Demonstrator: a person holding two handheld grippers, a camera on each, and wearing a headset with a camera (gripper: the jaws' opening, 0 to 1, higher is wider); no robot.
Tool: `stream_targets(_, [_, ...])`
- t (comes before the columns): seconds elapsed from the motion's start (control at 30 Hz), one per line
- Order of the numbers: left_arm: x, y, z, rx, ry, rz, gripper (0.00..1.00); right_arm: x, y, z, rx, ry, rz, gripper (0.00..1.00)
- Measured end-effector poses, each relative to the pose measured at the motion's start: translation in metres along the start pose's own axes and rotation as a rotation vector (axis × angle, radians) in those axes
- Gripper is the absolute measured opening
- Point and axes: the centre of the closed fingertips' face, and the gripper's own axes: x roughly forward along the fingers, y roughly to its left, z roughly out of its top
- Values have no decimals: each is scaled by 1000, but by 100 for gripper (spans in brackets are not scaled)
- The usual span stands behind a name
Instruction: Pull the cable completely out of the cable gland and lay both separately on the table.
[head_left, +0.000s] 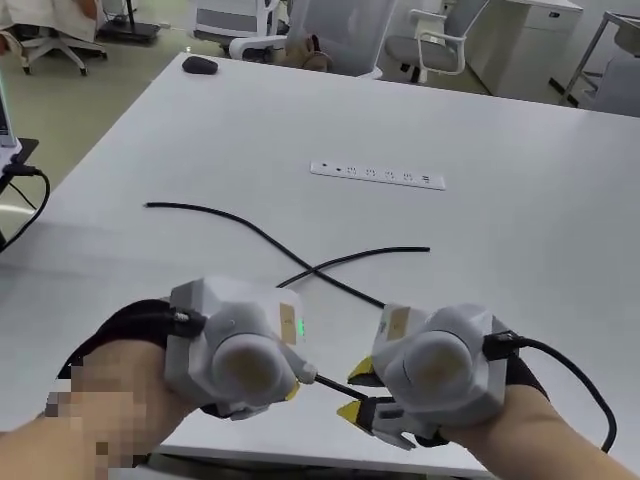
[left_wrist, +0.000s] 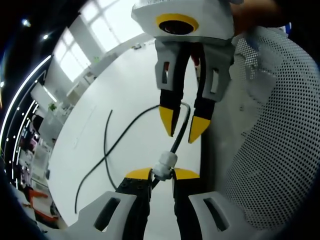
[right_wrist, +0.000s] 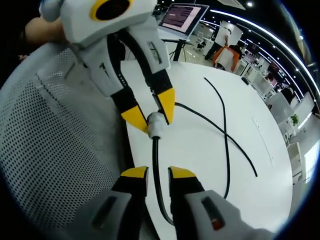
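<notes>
Cable gland (left_wrist: 164, 165), white, sits pinched at the yellow tips of the left gripper (left_wrist: 161, 174), which is clenched on it just above the near edge of the desk (head_left: 500, 250). The black cable (right_wrist: 156, 165) leaves the gland and passes between the jaws of the right gripper (right_wrist: 152, 173). Those jaws straddle it with a gap on either side and are not closed. Beyond them the cable runs out over the middle of the desk and crosses itself on the near side of the power strip (head_left: 377, 174).

The step in hand looks like taking hold of the cable for the pull. It should go best if the right gripper closes just beside the gland and draws straight along the gland's axis while the left holds firm. A sideways tug could bind the cable or twist the gland out of the tips.
</notes>
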Motion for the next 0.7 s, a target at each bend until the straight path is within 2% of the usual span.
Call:
stream_targets(0.03, [0,0,0,1,1,-1,17,0,0,0,-15,0,-1,6])
stream_targets(0.1, [0,0,0,-2,0,-1,17,1,1,-1,-19,7,3,4])
stream_targets(0.3, [1,-2,1,2,-4,-8,17,4,1,-8,-31,44,-1,3])
stream_targets(0.57, [1,0,-1,-5,3,-4,17,3,-12,-39,27,174,-46,5])
stream_targets(0.7, [1,0,-1,-5,2,-4,17,2,-13,-43,45,192,-49,5])
